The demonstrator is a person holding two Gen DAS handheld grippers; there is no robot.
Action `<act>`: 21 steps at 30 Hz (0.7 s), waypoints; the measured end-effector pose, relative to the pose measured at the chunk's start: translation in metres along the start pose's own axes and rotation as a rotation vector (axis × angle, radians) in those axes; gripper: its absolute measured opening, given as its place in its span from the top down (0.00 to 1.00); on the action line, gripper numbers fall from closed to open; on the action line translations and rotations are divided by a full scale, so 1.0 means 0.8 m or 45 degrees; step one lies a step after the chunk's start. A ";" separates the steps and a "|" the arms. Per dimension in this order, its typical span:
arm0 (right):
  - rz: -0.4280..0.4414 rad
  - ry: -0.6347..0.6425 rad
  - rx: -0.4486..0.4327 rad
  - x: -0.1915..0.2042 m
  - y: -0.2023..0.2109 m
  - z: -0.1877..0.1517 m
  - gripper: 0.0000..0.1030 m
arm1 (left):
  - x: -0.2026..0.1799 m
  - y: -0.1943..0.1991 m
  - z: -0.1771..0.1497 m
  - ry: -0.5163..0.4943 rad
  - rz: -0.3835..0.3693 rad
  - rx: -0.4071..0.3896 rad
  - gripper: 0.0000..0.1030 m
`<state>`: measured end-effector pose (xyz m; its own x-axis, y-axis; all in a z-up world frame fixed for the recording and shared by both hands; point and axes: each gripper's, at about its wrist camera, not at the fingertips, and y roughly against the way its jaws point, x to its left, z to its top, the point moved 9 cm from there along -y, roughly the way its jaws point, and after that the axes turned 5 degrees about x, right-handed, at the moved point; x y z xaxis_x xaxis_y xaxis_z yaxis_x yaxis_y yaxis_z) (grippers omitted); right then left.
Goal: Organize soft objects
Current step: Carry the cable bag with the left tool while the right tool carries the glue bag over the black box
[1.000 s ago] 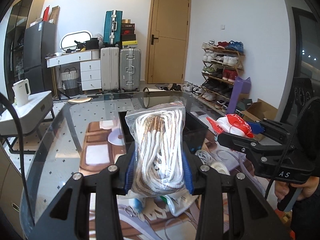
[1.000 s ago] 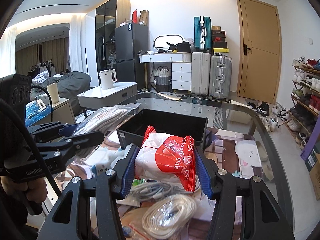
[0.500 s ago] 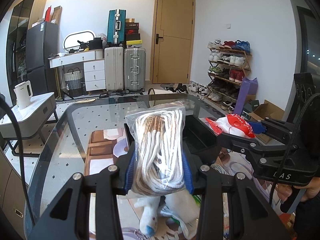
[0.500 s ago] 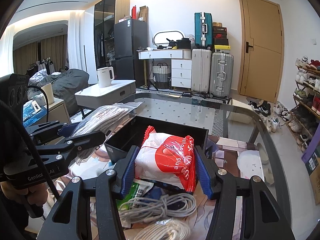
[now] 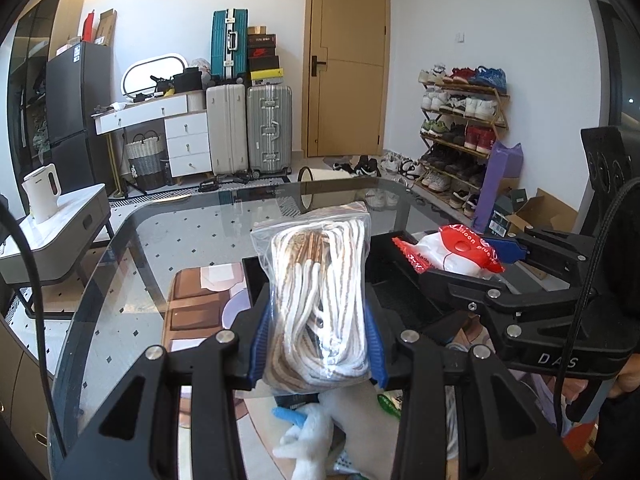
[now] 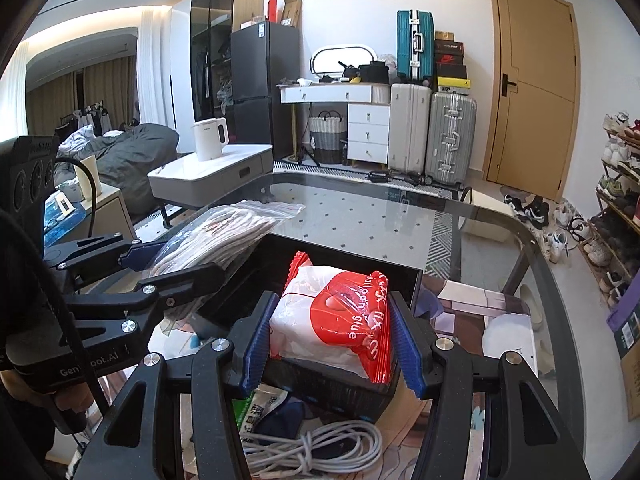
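Left gripper [image 5: 316,336]: I hold a clear zip bag of white-and-tan cord [image 5: 318,300]. Right gripper [image 6: 330,346]: clamps a red-and-white plastic packet [image 6: 334,326]. Both over the black open bin [image 6: 352,262]; neither deposited. Loose white cable coil [image 6: 320,446] remains on the table.

Both grippers are showing matte black bodies with silver screws and ribbed blue pads: left gripper [image 5: 317,336], right gripper [image 6: 331,344]. Black cables are trailing off them, white lettering is marking their sides.
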<state>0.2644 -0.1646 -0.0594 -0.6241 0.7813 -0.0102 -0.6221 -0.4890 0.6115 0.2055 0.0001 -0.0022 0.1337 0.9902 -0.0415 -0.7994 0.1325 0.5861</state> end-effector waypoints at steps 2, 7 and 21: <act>0.000 0.006 0.009 -0.003 -0.006 0.003 0.46 | 0.000 -0.007 0.001 -0.001 -0.002 0.014 0.62; 0.012 0.043 0.042 0.000 -0.022 0.009 0.46 | 0.004 -0.023 0.003 0.000 0.003 0.038 0.62; 0.025 0.083 0.129 -0.011 -0.058 0.001 0.46 | -0.014 -0.046 0.005 -0.115 -0.040 0.095 0.62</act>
<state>0.2990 -0.1481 -0.0874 -0.6672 0.7434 -0.0470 -0.5607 -0.4597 0.6887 0.2354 -0.0162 -0.0203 0.2126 0.9771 0.0102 -0.7487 0.1562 0.6443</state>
